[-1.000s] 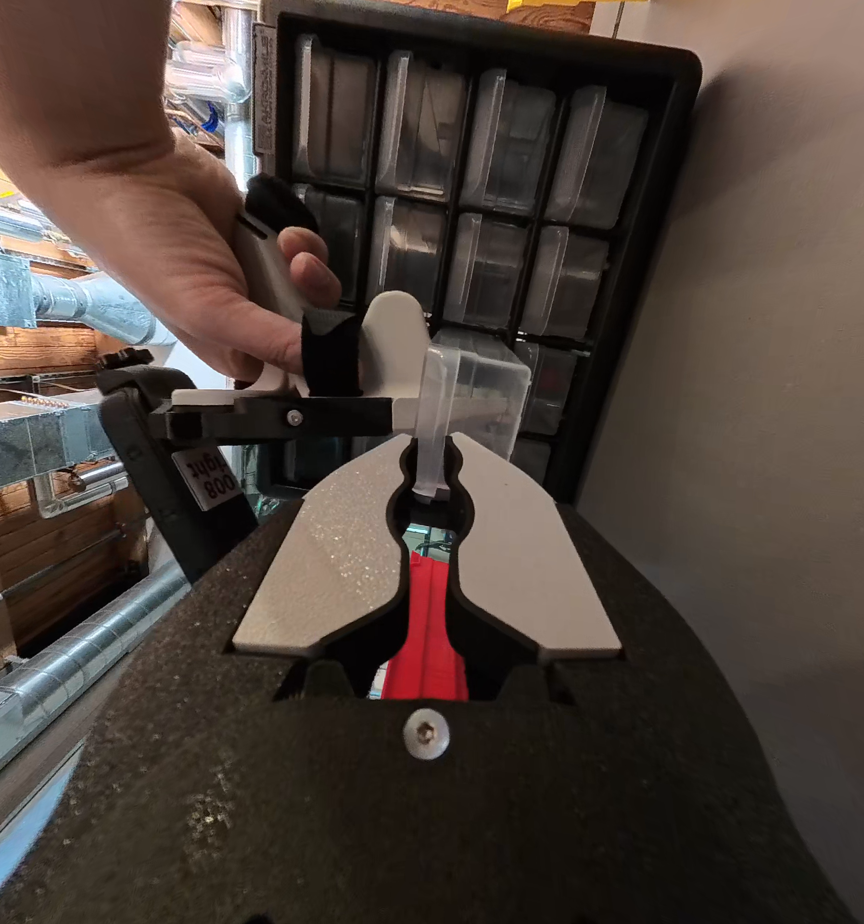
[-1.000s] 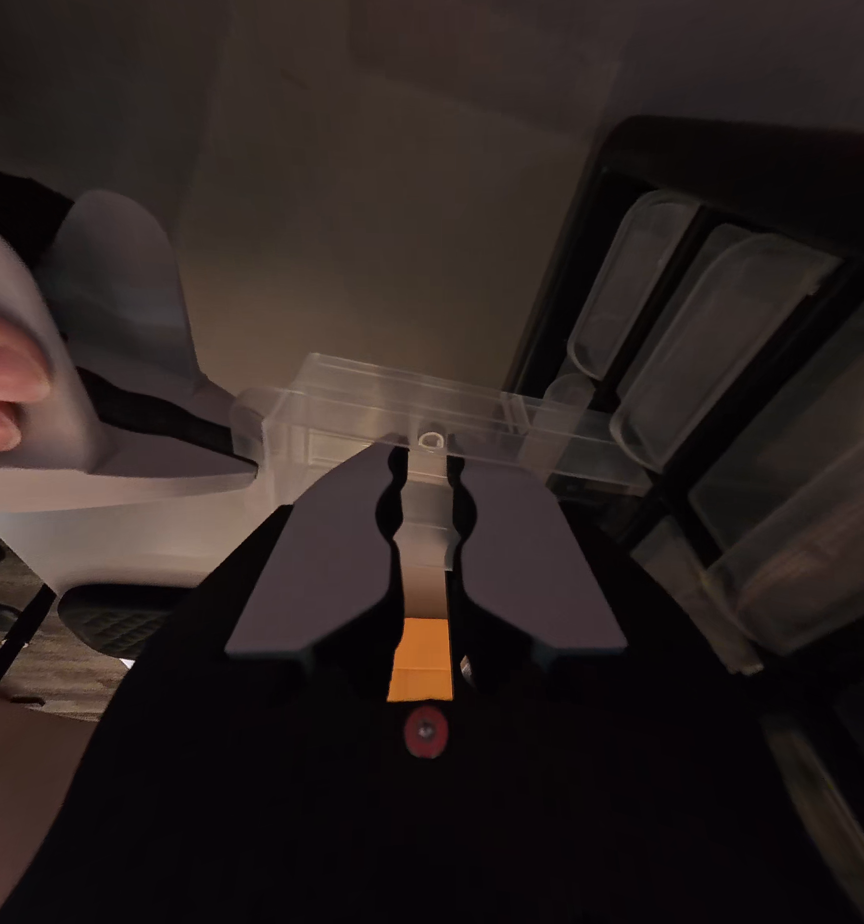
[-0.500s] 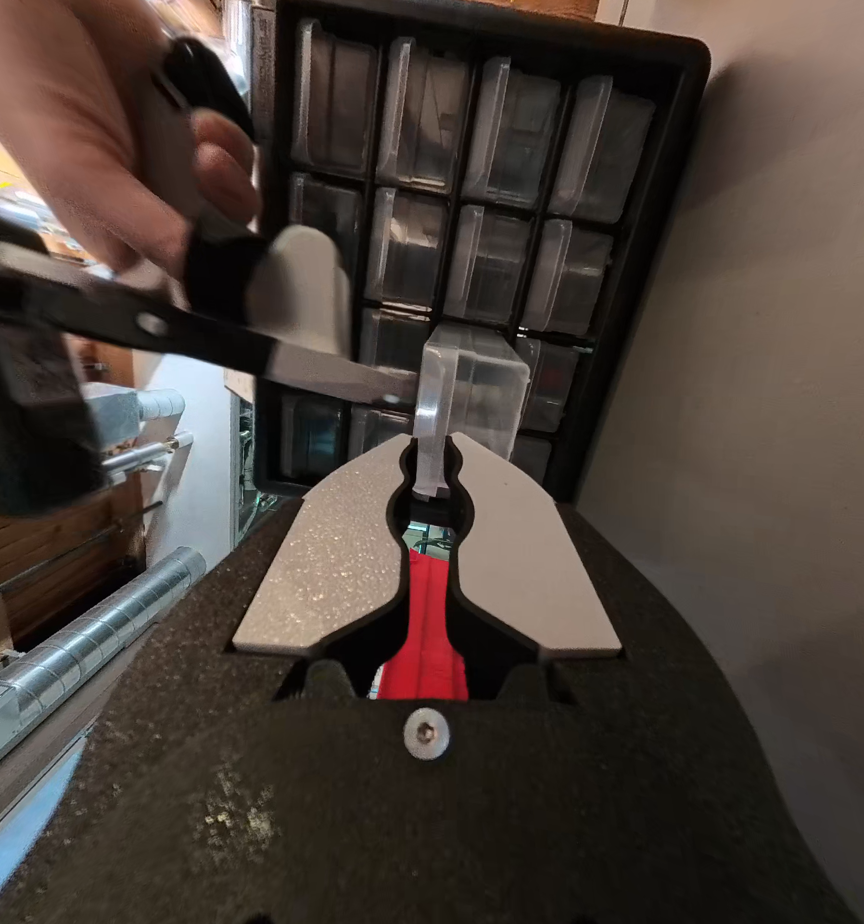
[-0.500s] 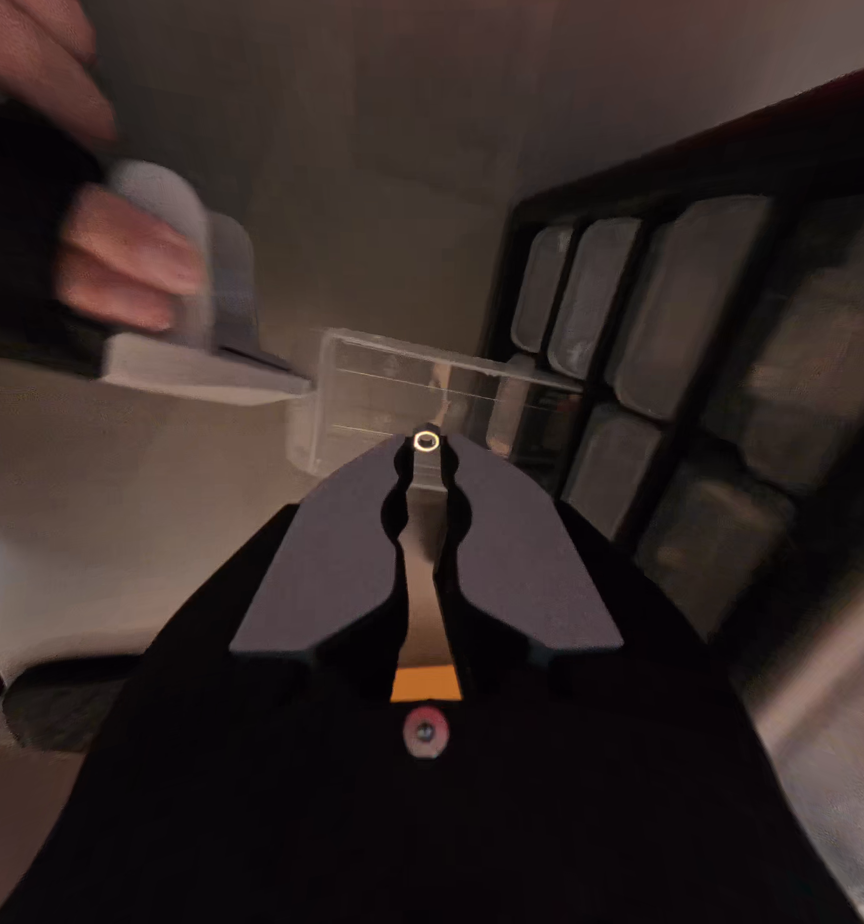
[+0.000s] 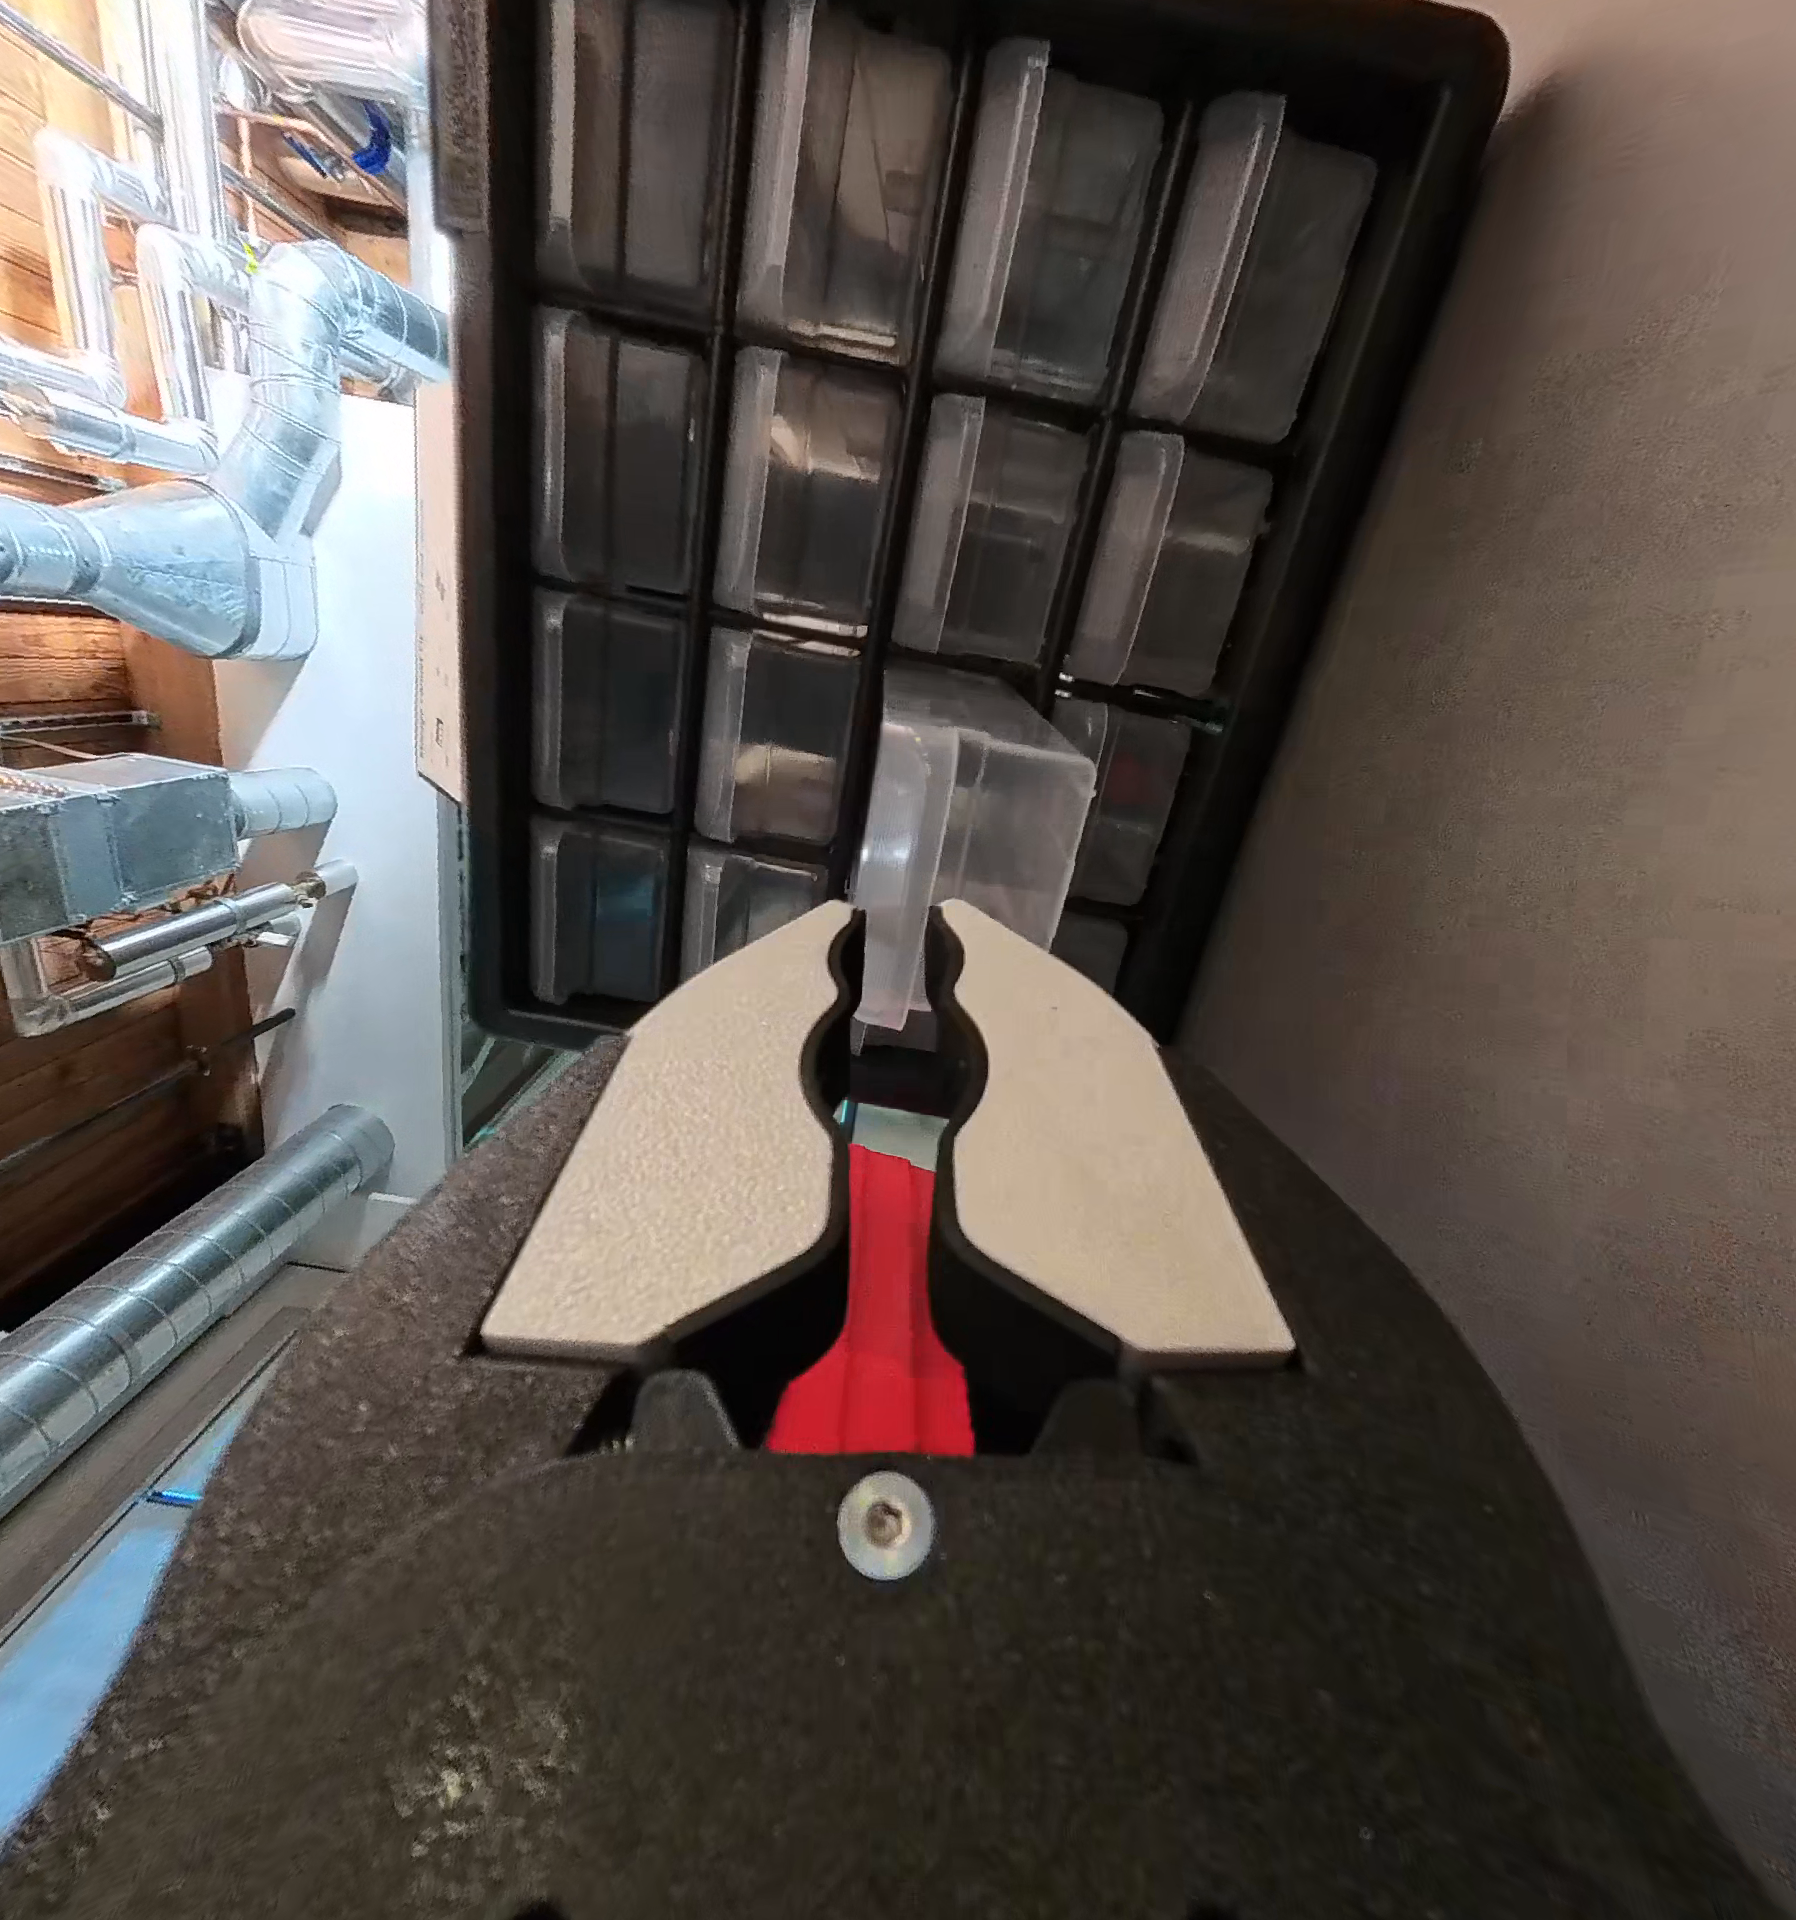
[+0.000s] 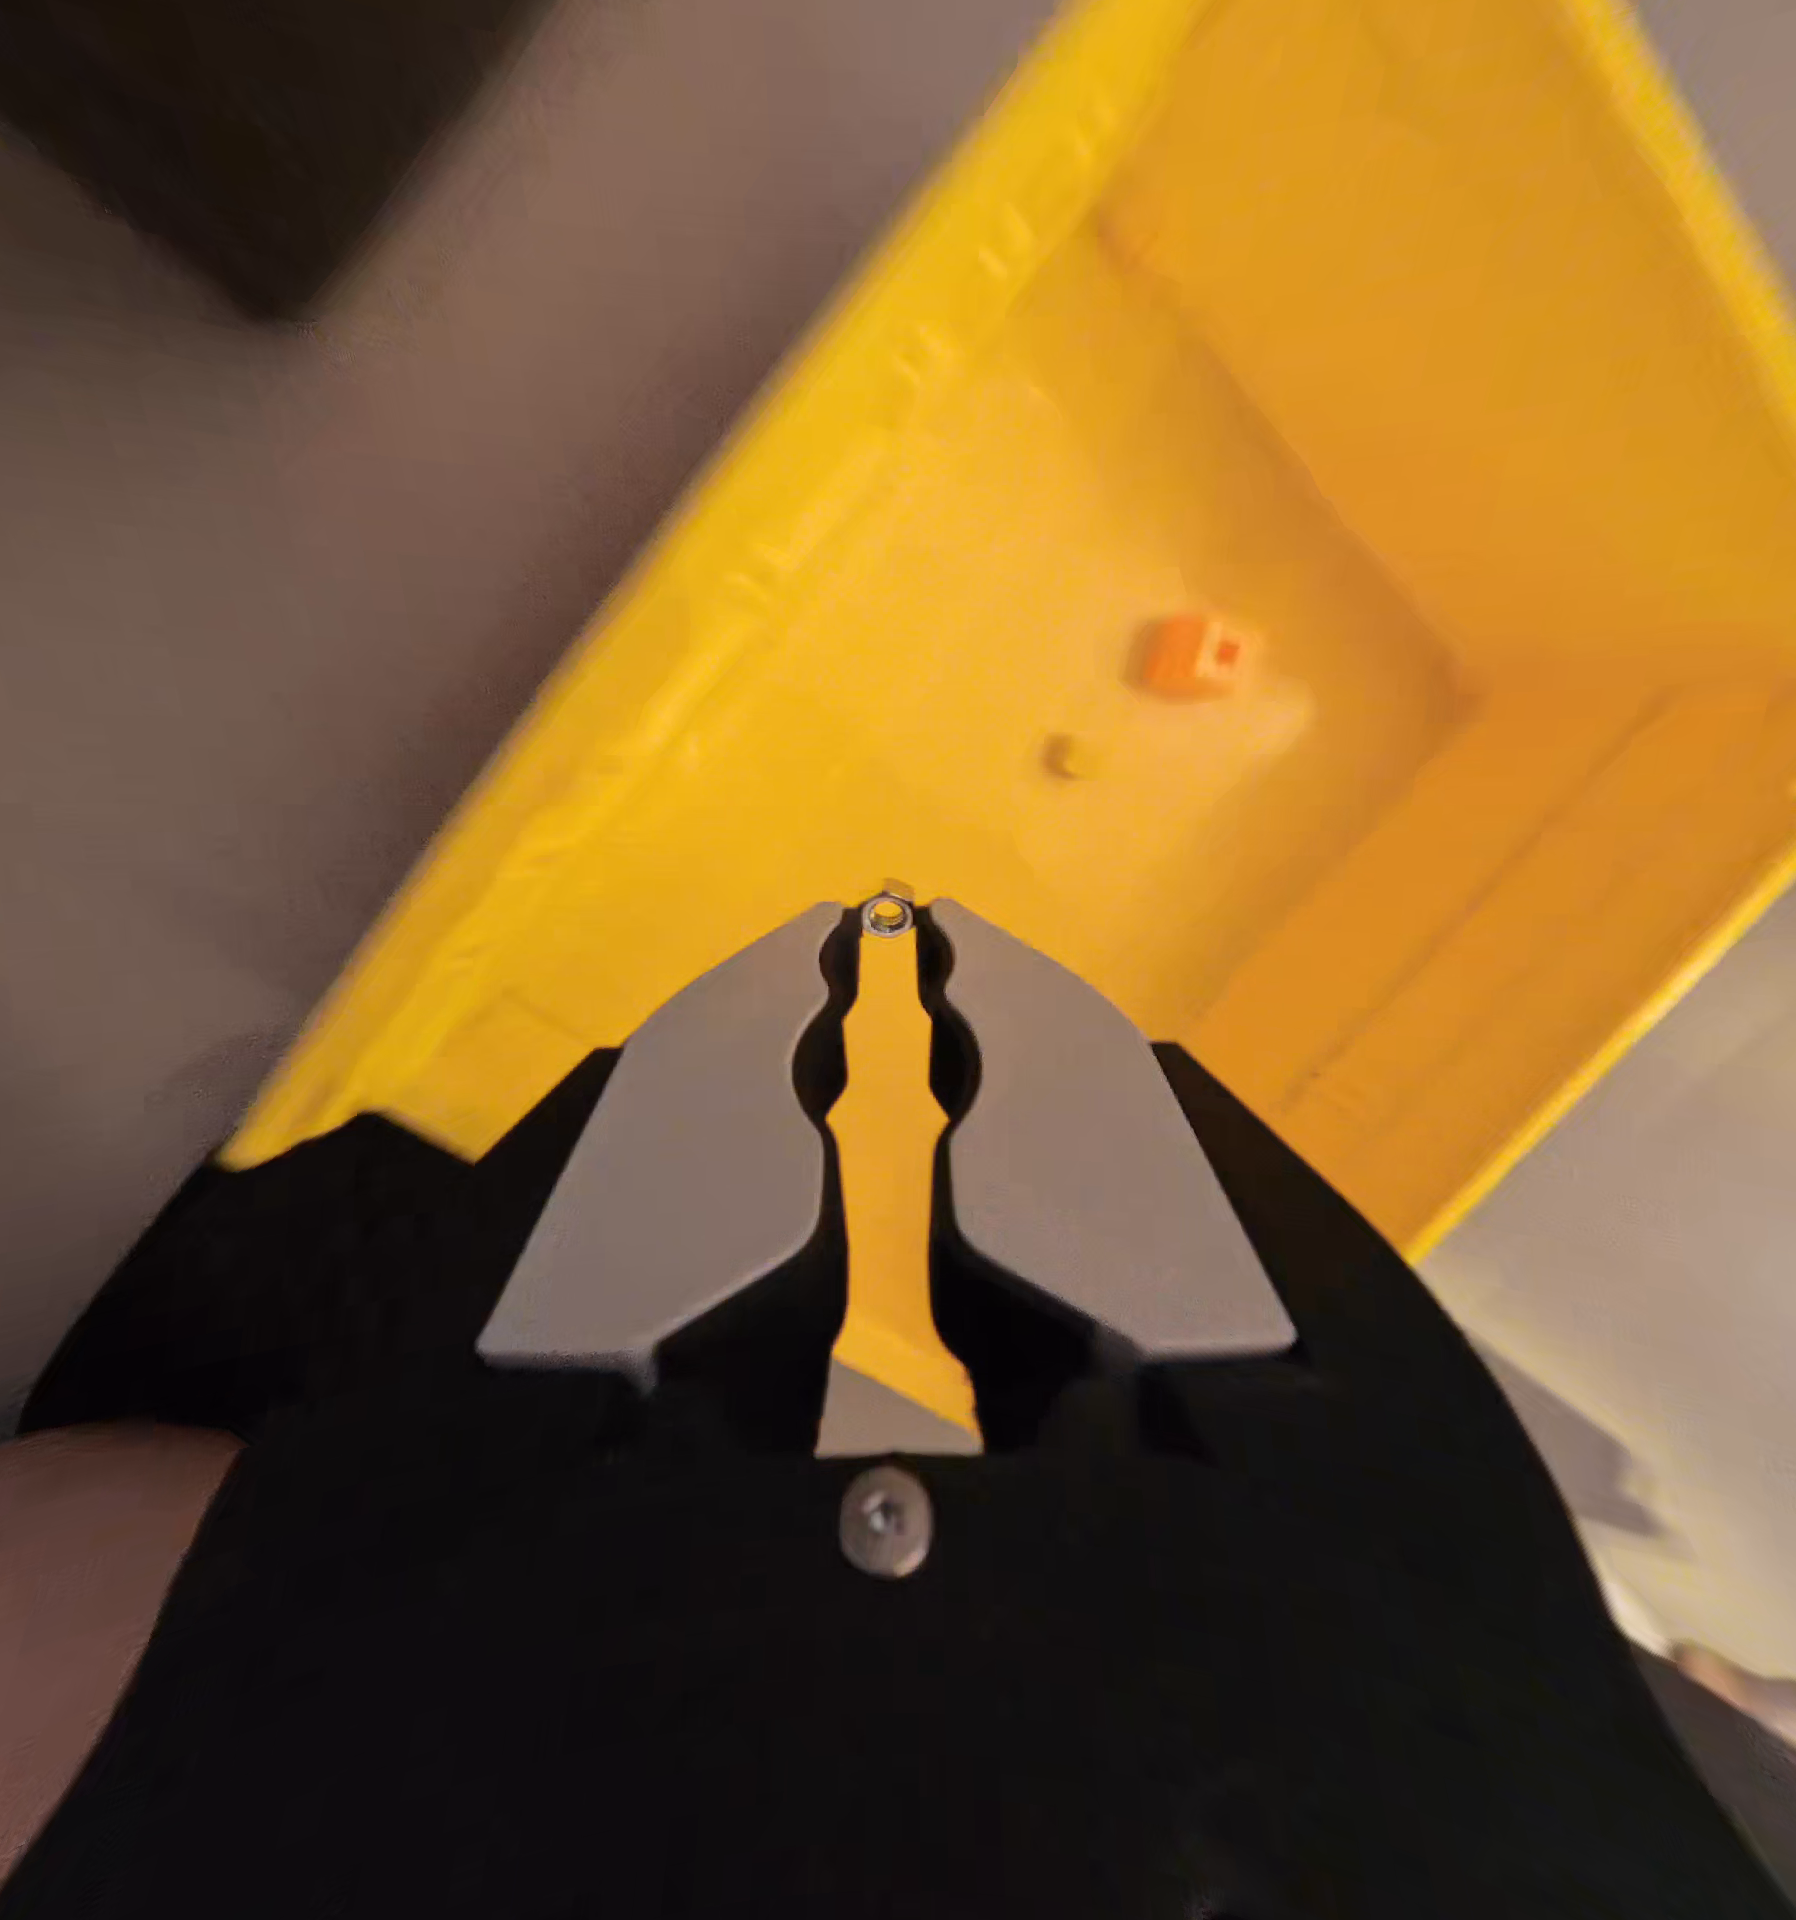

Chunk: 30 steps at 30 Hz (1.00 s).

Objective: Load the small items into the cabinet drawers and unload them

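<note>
Grey tabletop (image 6: 250,623) lies under both views. Right tongs (image 6: 888,916), clamped on a small metal nut (image 6: 886,914), hover over the yellow bin (image 6: 1341,468), directly below. Left tongs (image 5: 896,914) pinch the handle of a clear drawer (image 5: 987,821), pulled partway from the far black cabinet (image 5: 1434,343).

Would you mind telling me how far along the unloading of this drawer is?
Done: the clear drawer is pulled out of the black cabinet, its handle held by the left gripper. In hand: the right gripper pinches a small metal nut above the yellow bin. Left: drop it beside the orange piece, then close the drawer.
</note>
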Available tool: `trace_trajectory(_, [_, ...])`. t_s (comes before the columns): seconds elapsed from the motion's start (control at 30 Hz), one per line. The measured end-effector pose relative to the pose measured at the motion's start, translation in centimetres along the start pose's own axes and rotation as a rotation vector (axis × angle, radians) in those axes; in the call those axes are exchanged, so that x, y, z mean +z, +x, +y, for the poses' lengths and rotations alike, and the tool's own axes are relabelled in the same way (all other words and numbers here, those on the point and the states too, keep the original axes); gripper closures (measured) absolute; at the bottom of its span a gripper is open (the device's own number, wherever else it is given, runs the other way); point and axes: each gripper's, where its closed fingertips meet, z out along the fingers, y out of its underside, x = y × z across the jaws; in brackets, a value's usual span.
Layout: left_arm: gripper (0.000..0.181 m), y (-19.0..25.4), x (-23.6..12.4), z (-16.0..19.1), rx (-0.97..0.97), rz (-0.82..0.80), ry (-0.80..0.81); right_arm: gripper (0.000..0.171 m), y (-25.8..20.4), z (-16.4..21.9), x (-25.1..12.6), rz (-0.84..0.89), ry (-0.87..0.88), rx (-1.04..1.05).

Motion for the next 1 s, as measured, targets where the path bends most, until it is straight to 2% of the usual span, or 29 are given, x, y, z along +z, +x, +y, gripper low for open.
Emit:
trace_trajectory(0.07, [0.171,0.0,0.4,0.0,0.001,-0.001,-0.008,0.160,1.7,1.8,3.2,-0.048,-0.078,0.095])
trace_trajectory(0.13, [0.171,0.0,0.7,0.0,-0.003,0.000,-0.017,0.160,2.4,3.3,5.4,-0.057,-0.167,0.103])
trace_trajectory(0.4, [0.171,-0.1,2.6,0.4,0.025,0.014,-0.047,0.160,2.3,4.3,9.5,-0.128,-0.260,0.109])
trace_trajectory(0.5, [0.171,-0.1,3.6,0.6,0.031,0.022,-0.057,0.159,2.3,4.2,9.5,-0.131,-0.241,0.114])
trace_trajectory(0.57, [0.171,-0.1,4.3,0.7,0.036,0.025,-0.063,0.150,2.7,4.1,9.1,-0.112,-0.210,0.121])
trace_trajectory(0.77, [0.171,0.0,6.0,0.9,0.055,0.017,-0.070,0.148,3.4,1.7,5.6,-0.073,-0.013,0.132])
trace_trajectory(1.0, [0.171,0.0,7.3,1.0,0.056,0.003,-0.073,0.148,3.0,0.6,2.6,0.022,0.024,0.042])
